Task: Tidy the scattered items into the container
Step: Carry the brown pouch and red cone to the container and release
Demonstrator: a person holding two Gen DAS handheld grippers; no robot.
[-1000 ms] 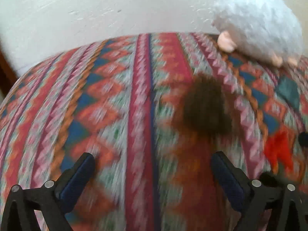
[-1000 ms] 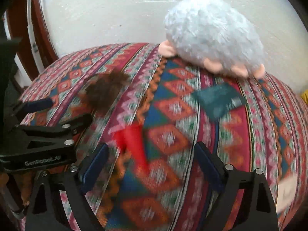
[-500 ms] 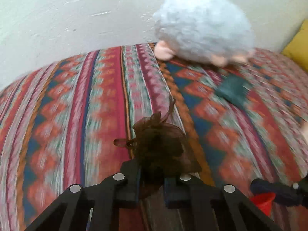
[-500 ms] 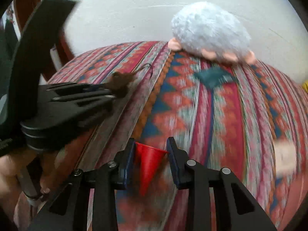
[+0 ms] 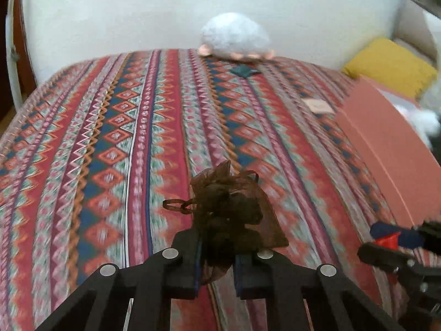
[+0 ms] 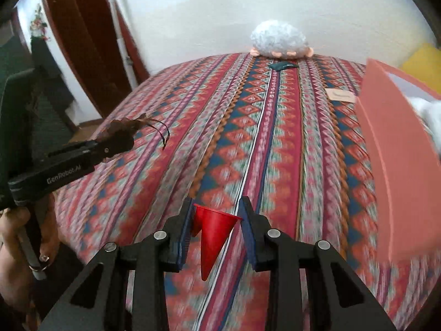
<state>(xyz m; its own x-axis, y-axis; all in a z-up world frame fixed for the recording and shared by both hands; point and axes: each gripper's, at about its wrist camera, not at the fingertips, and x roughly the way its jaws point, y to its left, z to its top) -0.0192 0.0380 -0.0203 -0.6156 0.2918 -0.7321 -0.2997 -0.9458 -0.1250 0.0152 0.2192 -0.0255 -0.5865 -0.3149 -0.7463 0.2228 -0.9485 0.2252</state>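
Left gripper [image 5: 216, 264] pinches sheer brown pouch [image 5: 231, 209]; right gripper [image 6: 216, 230] clamps red cone [image 6: 213, 234].

My left gripper [image 5: 216, 259] has its jaws drawn close together, pinched on the brown mesh pouch [image 5: 231, 209] and raised off the surface. My right gripper [image 6: 216, 234] clamps the red cone [image 6: 213, 234] by its wide rim, tip hanging down. My left hand [image 6: 16, 251] wraps the handle below, though I can only partly see it at the frame edge.
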